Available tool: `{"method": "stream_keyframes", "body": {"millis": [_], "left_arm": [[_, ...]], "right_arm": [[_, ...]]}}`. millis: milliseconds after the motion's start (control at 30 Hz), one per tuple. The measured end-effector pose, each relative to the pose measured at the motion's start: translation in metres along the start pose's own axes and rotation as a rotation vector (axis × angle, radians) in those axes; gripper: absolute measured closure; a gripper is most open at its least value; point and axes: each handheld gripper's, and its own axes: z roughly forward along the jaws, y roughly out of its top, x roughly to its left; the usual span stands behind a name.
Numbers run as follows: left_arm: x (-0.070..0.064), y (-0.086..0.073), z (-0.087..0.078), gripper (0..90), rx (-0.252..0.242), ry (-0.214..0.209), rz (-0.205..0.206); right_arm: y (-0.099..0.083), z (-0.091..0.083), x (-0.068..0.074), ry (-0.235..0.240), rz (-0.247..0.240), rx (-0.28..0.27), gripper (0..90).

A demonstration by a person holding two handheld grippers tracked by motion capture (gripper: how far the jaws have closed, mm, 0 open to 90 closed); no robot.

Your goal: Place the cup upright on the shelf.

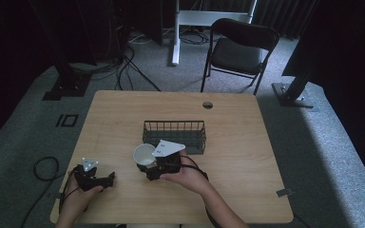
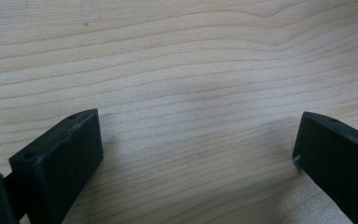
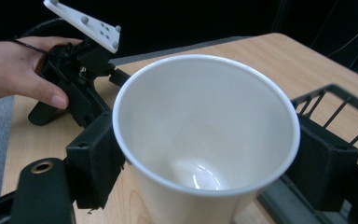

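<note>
Clamping the white paper cup (image 3: 205, 140) between its jaws, right gripper (image 1: 148, 164) sits centre frame in high view, just below the wire basket (image 1: 174, 136). Left gripper (image 1: 105, 182), lower left, jaws spread over bare table (image 2: 177, 60).

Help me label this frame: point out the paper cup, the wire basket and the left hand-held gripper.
paper cup (image 3: 205, 140), right gripper view, inner wall.
wire basket (image 1: 173, 125), high view, far wall.
left hand-held gripper (image 1: 110, 179), high view, between its fingertips.
</note>
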Motion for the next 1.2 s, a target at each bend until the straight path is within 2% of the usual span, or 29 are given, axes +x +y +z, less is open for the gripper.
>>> {"method": "stream_keyframes", "body": {"millis": [100,367,500,667,833,1200], "left_arm": [[0.0,0.0,0.0,1.8,0.0,0.0,0.001],[0.0,0.0,0.0,1.8,0.0,0.0,0.0],[0.0,0.0,0.0,1.8,0.0,0.001,0.001],[0.0,0.0,0.0,1.8,-0.001,0.0,0.0],[0.0,0.0,0.0,1.8,0.0,0.001,0.0],[0.0,0.0,0.0,1.8,0.001,0.0,0.001]], "right_arm": [[0.007,-0.004,-0.001,-0.007,-0.019,-0.003,19.6],[0.025,-0.017,-0.008,-0.003,-0.004,-0.04,19.6],[0.033,-0.022,-0.009,-0.014,-0.019,-0.05,19.6],[0.044,-0.031,-0.021,-0.063,-0.006,-0.083,19.6],[0.051,-0.042,-0.037,-0.136,0.009,-0.111,19.6],[0.048,-0.058,-0.068,-0.278,0.058,-0.109,19.6]]}}
